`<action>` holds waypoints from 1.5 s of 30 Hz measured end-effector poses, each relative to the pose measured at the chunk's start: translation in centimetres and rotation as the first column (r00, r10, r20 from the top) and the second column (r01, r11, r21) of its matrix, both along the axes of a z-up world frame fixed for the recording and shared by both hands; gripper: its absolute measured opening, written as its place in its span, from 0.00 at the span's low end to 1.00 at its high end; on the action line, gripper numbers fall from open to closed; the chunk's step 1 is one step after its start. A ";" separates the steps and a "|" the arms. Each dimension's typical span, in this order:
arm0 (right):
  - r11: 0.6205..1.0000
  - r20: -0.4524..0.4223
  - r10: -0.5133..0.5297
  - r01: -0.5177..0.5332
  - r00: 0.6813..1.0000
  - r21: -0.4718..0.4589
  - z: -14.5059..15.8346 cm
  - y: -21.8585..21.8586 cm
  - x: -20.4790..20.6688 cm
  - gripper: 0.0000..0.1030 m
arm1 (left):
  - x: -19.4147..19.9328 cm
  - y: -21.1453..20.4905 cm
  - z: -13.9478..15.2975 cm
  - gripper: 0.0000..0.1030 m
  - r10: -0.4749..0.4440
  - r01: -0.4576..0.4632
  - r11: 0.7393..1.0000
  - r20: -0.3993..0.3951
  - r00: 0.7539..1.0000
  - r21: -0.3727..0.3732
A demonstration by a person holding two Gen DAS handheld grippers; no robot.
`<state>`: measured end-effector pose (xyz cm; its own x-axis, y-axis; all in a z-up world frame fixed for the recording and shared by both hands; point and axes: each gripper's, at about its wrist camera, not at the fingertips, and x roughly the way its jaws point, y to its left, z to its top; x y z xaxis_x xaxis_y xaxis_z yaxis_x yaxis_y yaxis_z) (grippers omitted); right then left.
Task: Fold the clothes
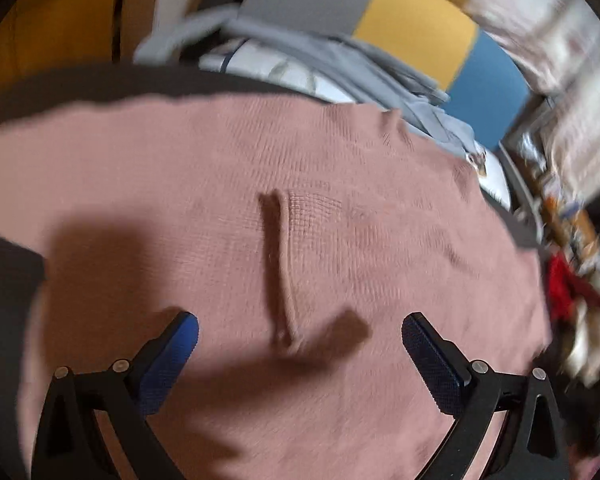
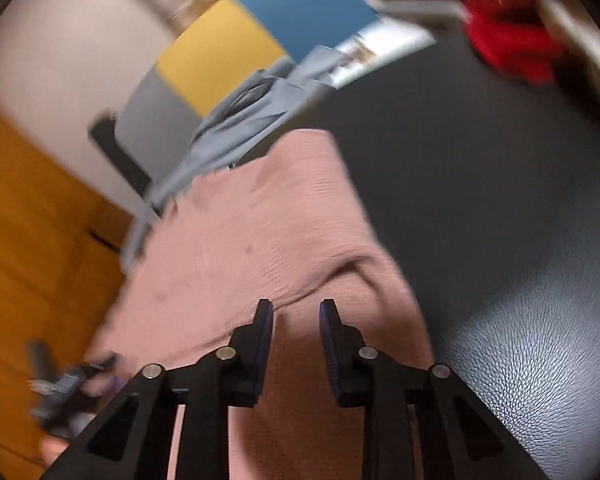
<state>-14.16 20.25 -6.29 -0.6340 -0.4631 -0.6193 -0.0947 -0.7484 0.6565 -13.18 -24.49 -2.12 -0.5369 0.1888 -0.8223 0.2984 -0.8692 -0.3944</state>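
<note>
left gripper (image 1: pixel 300 330) wide and empty over the pink knit sweater (image 1: pixel 260 184), right gripper (image 2: pixel 296 312) narrowly parted, empty: a shallow pinch risks snagging one layer.

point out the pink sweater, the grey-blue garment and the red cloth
pink sweater (image 1: pixel 284 184), left wrist view, flat knit middle above the raised fold
grey-blue garment (image 2: pixel 236 128), right wrist view, crumpled middle
red cloth (image 2: pixel 508 44), right wrist view, centre of the heap
</note>
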 end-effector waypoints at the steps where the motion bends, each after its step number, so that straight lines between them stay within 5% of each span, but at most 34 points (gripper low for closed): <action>1: 0.999 0.006 -0.012 0.012 1.000 -0.039 -0.3 0.5 -0.2 0.30 | -0.4 -0.5 -0.1 1.00 0.045 -0.045 0.998 -0.006 0.999 0.039; 4: 0.988 0.028 -0.043 0.047 0.999 -0.145 -1.0 1.7 -1.0 0.32 | -1.4 -0.5 0.2 0.94 0.064 -0.062 0.995 -0.026 0.998 0.081; 7: 0.989 0.046 -0.050 0.056 0.998 -0.135 -1.4 1.9 -1.6 0.32 | -3.1 0.7 0.6 0.22 -0.003 0.003 1.000 0.012 1.000 0.030; 11: 0.990 0.041 -0.090 0.094 0.995 -0.103 -1.3 2.2 -2.5 0.11 | -4.5 2.7 1.3 0.08 -0.113 0.113 0.992 0.005 0.994 -0.058; 16: 0.987 -0.047 -0.148 0.145 0.988 -0.063 -0.1 3.3 -2.3 0.08 | -4.8 4.2 5.2 0.07 -0.203 0.177 0.971 -0.164 0.965 -0.162; 20: 0.990 -0.006 -0.134 0.133 0.991 -0.040 -1.3 3.2 -1.9 0.14 | -5.8 4.7 6.7 0.07 -0.239 0.183 0.949 -0.208 0.949 -0.255; 22: 0.991 0.029 -0.108 0.110 0.994 -0.077 -2.1 3.4 -1.4 0.23 | -6.0 4.1 5.3 0.07 -0.235 0.182 0.940 -0.162 0.958 -0.288; 25: 0.993 0.049 -0.092 0.095 0.995 -0.071 -1.4 4.0 0.3 0.24 | -5.4 2.1 2.5 0.07 -0.178 0.150 0.955 -0.089 0.980 -0.257; 29: 0.986 -0.105 -0.050 0.066 0.993 0.153 2.7 3.2 1.2 0.24 | -4.4 0.5 0.1 0.19 -0.097 0.078 0.988 -0.145 0.985 -0.134; 32: 0.939 -0.163 0.126 -0.064 0.978 0.339 5.6 -0.7 -2.0 0.18 | -3.5 1.7 0.0 0.32 -0.141 0.102 0.974 -0.191 0.971 -0.202; 35: 0.841 -0.099 0.263 -0.178 0.960 0.510 5.5 -5.1 -6.3 0.13 | -3.7 3.2 0.0 0.56 -0.195 0.143 0.954 -0.183 0.964 -0.262; 38: 0.766 0.017 0.270 -0.226 0.963 0.602 3.3 -7.2 -10.3 0.13 | -3.9 4.5 0.0 0.56 -0.219 0.158 0.936 -0.168 0.961 -0.314; 45: 0.870 -0.014 0.043 -0.031 0.999 0.492 1.4 -2.3 -12.2 0.06 | -3.7 4.1 -0.4 0.57 -0.211 0.151 0.941 -0.175 0.962 -0.304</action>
<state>-26.39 17.93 -4.90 -0.6396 -0.1262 -0.7583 -0.0496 -0.9776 0.2045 -16.93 -20.38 -2.53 -0.6758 0.0724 -0.7335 0.0655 -0.9853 -0.1576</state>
